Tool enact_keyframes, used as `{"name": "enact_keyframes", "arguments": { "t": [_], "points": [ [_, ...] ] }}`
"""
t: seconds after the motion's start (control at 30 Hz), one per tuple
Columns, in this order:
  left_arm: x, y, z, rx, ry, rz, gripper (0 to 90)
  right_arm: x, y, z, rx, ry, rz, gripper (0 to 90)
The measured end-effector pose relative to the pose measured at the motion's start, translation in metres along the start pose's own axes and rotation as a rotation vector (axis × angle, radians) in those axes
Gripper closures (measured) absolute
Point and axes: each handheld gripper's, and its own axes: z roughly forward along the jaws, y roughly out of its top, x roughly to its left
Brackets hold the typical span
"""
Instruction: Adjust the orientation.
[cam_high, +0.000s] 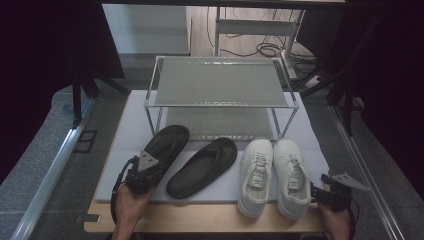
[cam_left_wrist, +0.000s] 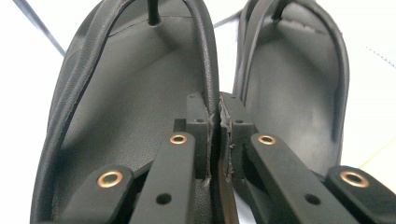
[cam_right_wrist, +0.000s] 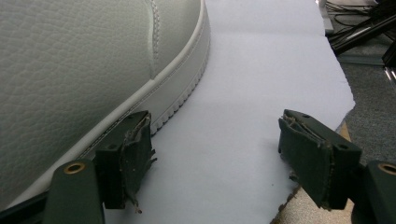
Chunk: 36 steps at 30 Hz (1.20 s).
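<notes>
Two black sandals and two white sneakers lie in a row on a white mat (cam_high: 131, 131), in front of a wire shoe rack (cam_high: 220, 82). My left gripper (cam_high: 145, 172) is shut on the heel rim of the left sandal (cam_high: 167, 142). In the left gripper view the jaws (cam_left_wrist: 215, 105) pinch that sandal's (cam_left_wrist: 130, 107) side edge, and the second sandal (cam_left_wrist: 294, 93) lies just to the right. My right gripper (cam_high: 319, 192) stands open beside the heel of the right sneaker (cam_high: 291, 175). In the right gripper view its left jaw is next to the sneaker's sole (cam_right_wrist: 84, 60), with bare mat (cam_right_wrist: 261, 60) between the jaws (cam_right_wrist: 215, 154).
The second sandal (cam_high: 204, 167) lies slanted between the held sandal and the left sneaker (cam_high: 256, 175). The rack has two mesh shelves, both bare. A wooden table edge (cam_high: 200, 217) runs along the front of the mat. Cables (cam_high: 267, 49) lie on the floor behind the rack.
</notes>
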Motion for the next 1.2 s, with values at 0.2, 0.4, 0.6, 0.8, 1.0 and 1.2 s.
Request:
{"name": "enact_keyframes", "arguments": {
  "t": [0.2,0.4,0.6,0.8,1.0,1.2],
  "points": [
    [0.001,0.014,0.019,-0.016,0.006,-0.011,83.9,0.000,0.000,0.000,0.000,0.001,0.000,26.1],
    [0.006,0.022,0.037,-0.025,0.010,-0.039,83.9,0.000,0.000,0.000,-0.001,0.000,-0.001,26.1],
    [0.010,0.032,0.051,-0.038,0.021,-0.053,83.8,0.000,0.000,0.000,0.000,0.001,0.001,26.1],
    [0.012,0.046,0.069,-0.046,0.033,-0.073,83.8,0.000,0.000,0.000,0.001,0.001,-0.001,26.1],
    [0.018,0.057,0.086,-0.055,0.055,-0.116,83.7,0.000,0.000,0.000,0.001,0.001,-0.001,26.1],
    [0.023,0.063,0.100,-0.066,0.081,-0.152,83.7,0.000,0.000,0.000,0.001,0.001,-0.001,26.1]
  ]
}}
